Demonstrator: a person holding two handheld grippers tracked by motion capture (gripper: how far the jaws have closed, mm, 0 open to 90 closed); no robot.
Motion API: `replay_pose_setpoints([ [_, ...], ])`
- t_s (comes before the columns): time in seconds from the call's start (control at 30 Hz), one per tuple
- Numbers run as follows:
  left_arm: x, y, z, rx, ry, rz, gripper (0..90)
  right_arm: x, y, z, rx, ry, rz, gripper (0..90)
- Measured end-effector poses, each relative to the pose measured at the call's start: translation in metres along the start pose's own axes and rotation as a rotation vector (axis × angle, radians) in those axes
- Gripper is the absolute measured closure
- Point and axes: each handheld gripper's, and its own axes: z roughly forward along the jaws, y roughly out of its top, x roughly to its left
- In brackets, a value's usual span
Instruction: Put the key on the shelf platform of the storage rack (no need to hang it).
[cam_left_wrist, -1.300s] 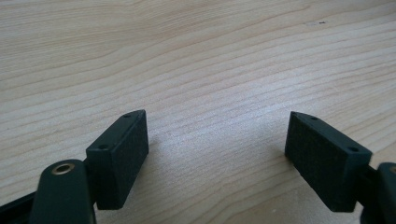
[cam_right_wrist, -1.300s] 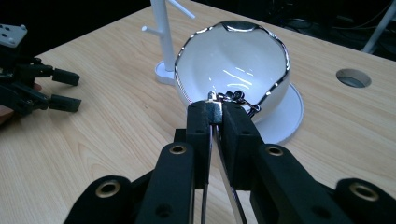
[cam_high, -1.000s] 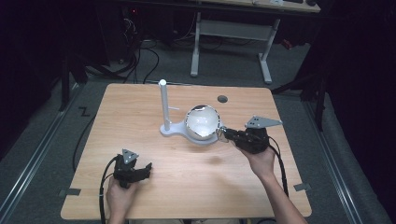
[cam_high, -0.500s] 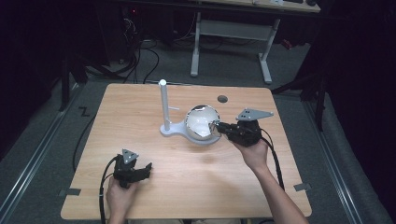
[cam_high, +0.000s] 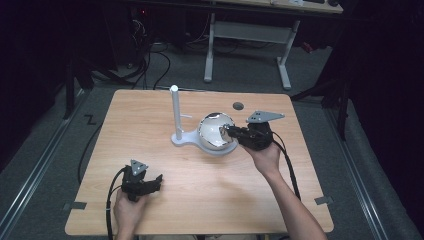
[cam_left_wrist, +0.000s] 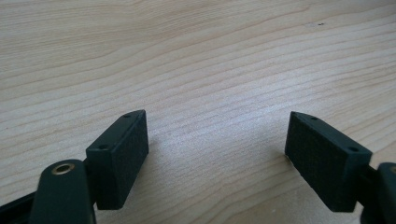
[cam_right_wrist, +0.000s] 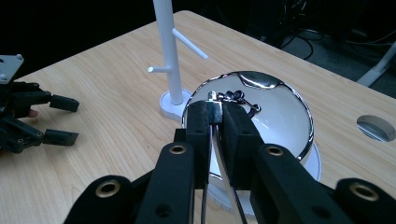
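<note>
Parked near left on the pale wooden bench (cam_high: 225, 195), left gripper (cam_high: 159, 180) jaws wide, empty, out of the way; farther right, right gripper (cam_right_wrist: 215, 116) jaws pinching a thin silver chain (cam_right_wrist: 238, 96) over the shiny round metal bowl (cam_right_wrist: 306, 135), likely bound for the white pegged stand (cam_high: 174, 112) beyond.

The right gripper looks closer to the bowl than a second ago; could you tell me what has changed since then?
The right gripper moved leftward across the table and now reaches over the rim of the shiny bowl, jaws shut on a thin metal piece, as before. The left gripper, the bowl and the white stand stayed where they were.
</note>
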Motion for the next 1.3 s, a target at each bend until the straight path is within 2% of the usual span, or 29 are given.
replay_pose_setpoints([
  [1.0,-0.001,0.000,0.000,0.004,0.004,0.006,21.6,-0.015,0.003,0.042,0.080,-0.017,0.028,82.1],
  [1.3,-0.001,0.000,0.000,0.004,0.006,0.008,21.6,-0.020,0.003,0.055,0.111,-0.022,0.055,82.1],
])
